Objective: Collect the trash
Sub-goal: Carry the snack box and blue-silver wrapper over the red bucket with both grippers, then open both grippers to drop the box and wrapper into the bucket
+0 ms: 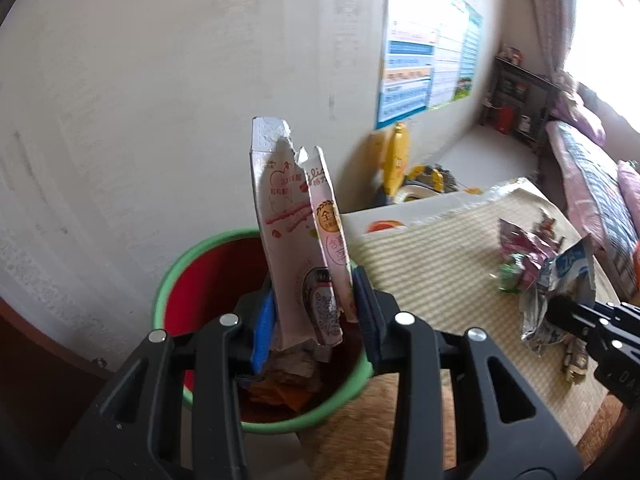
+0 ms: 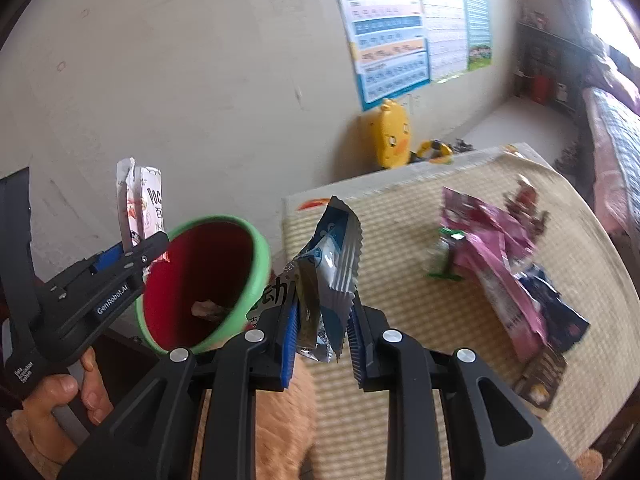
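Note:
My left gripper [image 1: 314, 312] is shut on a torn pink-and-white snack box [image 1: 296, 240], held upright over a red bin with a green rim [image 1: 180, 264] that holds some trash. The right wrist view shows the same gripper [image 2: 128, 248] and box [image 2: 140, 204] at the bin [image 2: 260, 264]. My right gripper [image 2: 322, 320] is shut on a blue-and-silver wrapper [image 2: 332, 264], just right of the bin above the woven mat [image 2: 400, 320]. It also shows in the left wrist view [image 1: 560, 308], holding the wrapper [image 1: 560, 276].
Pink and dark wrappers [image 2: 500, 264] and a green scrap [image 2: 444, 272] lie on the mat. A yellow toy [image 2: 390, 134] leans on the wall under a poster [image 2: 400, 28]. A bed [image 2: 616, 152] runs along the right; a shelf [image 1: 516, 96] stands in the far corner.

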`<state>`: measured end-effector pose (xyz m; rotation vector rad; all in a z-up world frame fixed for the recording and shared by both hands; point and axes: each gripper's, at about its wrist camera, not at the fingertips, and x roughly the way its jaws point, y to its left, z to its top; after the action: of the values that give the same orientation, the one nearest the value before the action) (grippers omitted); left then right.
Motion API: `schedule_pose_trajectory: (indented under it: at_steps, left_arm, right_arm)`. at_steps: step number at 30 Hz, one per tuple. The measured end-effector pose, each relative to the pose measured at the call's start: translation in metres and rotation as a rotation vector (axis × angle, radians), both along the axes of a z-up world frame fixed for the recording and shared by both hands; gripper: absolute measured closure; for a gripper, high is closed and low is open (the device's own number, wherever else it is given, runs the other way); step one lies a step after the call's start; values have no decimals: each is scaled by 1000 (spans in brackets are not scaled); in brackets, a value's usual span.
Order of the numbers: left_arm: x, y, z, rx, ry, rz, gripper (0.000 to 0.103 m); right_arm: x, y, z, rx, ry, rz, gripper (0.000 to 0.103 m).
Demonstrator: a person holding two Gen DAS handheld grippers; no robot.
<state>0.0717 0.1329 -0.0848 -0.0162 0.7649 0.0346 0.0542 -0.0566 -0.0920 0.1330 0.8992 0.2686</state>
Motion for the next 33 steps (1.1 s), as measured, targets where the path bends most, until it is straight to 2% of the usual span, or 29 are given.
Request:
schedule_pose_trajectory:
  at_steps: [6,14,19,27,28,30,31,33]
  left_arm:
    - [4,32,-6,2,15,74,68]
    - [10,68,-34,-18,99,145,68]
    - [11,81,-50,-40,147,166,67]
    - [15,91,-68,-75,197,172,67]
    - [16,91,-69,-76,199,172,65]
    - [17,91,-71,-79,206,171,62]
    - [18,92,-73,-78,212,170,57]
    - [18,92,-75,-81,215,173,48]
  right_arm:
    - [19,32,-2,5,-1,63,81]
    - [43,76,-12,1,29,136,81]
    - [56,101,-23,1,61,183,81]
    - [62,123,-29,-19,57,220,80]
    - [63,124,-30,-19,58,225,80]
    - [61,126,-29,-16,52,226,72]
    - [62,126,-30,-12,49,224,66]
    - [63,126,-30,-12,50,222,66]
